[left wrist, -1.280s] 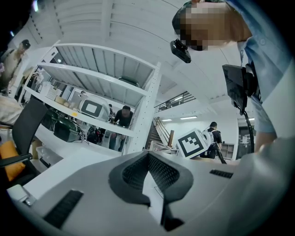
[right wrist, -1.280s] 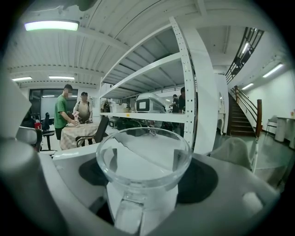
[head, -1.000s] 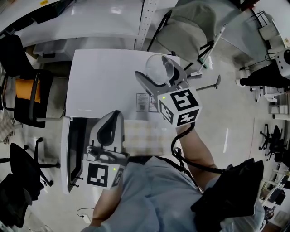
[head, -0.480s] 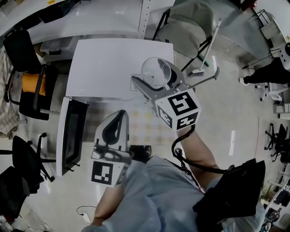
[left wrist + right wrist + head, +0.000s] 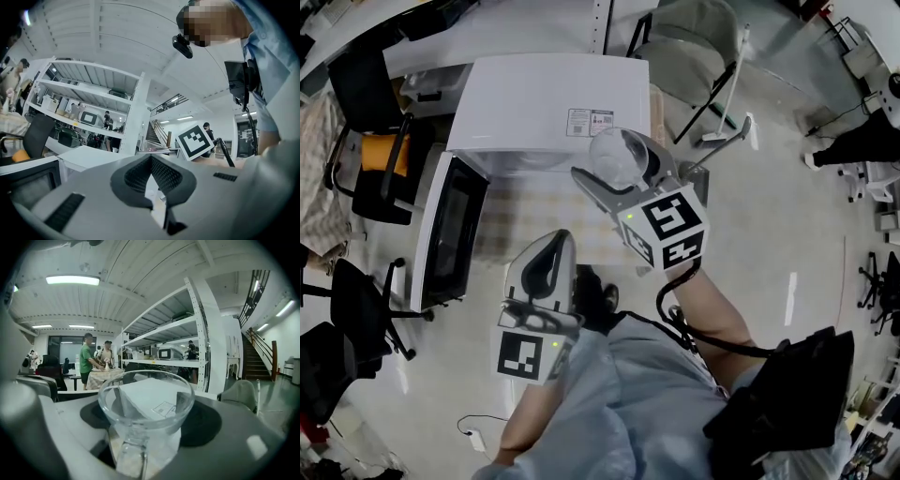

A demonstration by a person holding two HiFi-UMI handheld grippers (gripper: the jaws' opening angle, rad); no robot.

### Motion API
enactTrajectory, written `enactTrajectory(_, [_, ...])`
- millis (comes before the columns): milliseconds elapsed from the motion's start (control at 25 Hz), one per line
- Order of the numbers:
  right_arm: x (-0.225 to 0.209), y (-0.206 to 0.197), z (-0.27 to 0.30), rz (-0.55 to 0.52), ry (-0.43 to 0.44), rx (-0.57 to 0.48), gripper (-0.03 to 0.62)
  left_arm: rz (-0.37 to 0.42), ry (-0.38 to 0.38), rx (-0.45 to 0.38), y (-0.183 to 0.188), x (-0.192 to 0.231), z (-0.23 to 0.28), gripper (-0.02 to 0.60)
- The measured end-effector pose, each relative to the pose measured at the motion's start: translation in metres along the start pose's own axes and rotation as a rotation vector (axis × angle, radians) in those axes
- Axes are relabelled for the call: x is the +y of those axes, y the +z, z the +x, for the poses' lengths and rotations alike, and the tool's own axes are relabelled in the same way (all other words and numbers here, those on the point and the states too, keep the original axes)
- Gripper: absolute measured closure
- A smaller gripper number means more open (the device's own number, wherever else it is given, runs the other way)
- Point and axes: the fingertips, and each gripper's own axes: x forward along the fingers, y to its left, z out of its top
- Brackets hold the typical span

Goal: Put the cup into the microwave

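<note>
A clear glass cup [image 5: 617,150] with a handle sits upright between the jaws of my right gripper [image 5: 621,165], which is shut on it. In the right gripper view the cup [image 5: 146,401] fills the centre, its handle toward the camera. It hangs at the front right corner of the white microwave [image 5: 534,98], whose door [image 5: 445,234] stands swung open to the left. My left gripper [image 5: 553,246] is nearer the person, over the checkered tabletop [image 5: 534,202]. Its jaws meet at the tips with nothing between them, as the left gripper view also shows [image 5: 150,159].
Black office chairs [image 5: 356,309] and an orange-seated one [image 5: 375,159] stand left of the microwave. A grey chair [image 5: 694,47] and a broom [image 5: 722,141] are at the back right. Metal shelving [image 5: 187,352] and several people [image 5: 86,359] stand in the background.
Both grippers have drawn back from above the microwave top to its front edge. The cup stays in the right gripper. The open door now shows more fully at the left.
</note>
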Motion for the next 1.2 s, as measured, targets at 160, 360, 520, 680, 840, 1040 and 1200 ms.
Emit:
enactTrajectory(160, [0.022, -0.012, -0.016, 0.004, 0.028, 0.009, 0.204, 0.010, 0.024, 0.004, -0.004, -0.010, -0.023, 0.577])
enactTrajectory(360, [0.047, -0.023, -0.021, 0.003, 0.070, 0.009, 0.204, 0.029, 0.061, 0.012, -0.006, -0.011, -0.043, 0.577])
enactTrajectory(520, [0.063, -0.030, -0.015, -0.001, 0.108, 0.004, 0.204, 0.044, 0.082, -0.003, -0.005, -0.002, -0.044, 0.577])
enactTrajectory(680, [0.068, -0.035, -0.001, -0.011, 0.127, -0.006, 0.204, 0.065, 0.087, -0.015, -0.006, 0.013, -0.037, 0.577])
enactTrajectory(840, [0.074, -0.050, 0.024, -0.008, 0.134, 0.000, 0.204, 0.050, 0.089, -0.003, -0.021, 0.035, -0.035, 0.577])
enactTrajectory(1040, [0.081, -0.071, 0.059, 0.003, 0.132, 0.032, 0.204, 0.055, 0.073, -0.001, -0.034, 0.063, -0.035, 0.577])
enactTrajectory(1200, [0.089, -0.084, 0.083, 0.006, 0.140, 0.063, 0.204, 0.033, 0.056, 0.016, -0.043, 0.083, -0.027, 0.577])
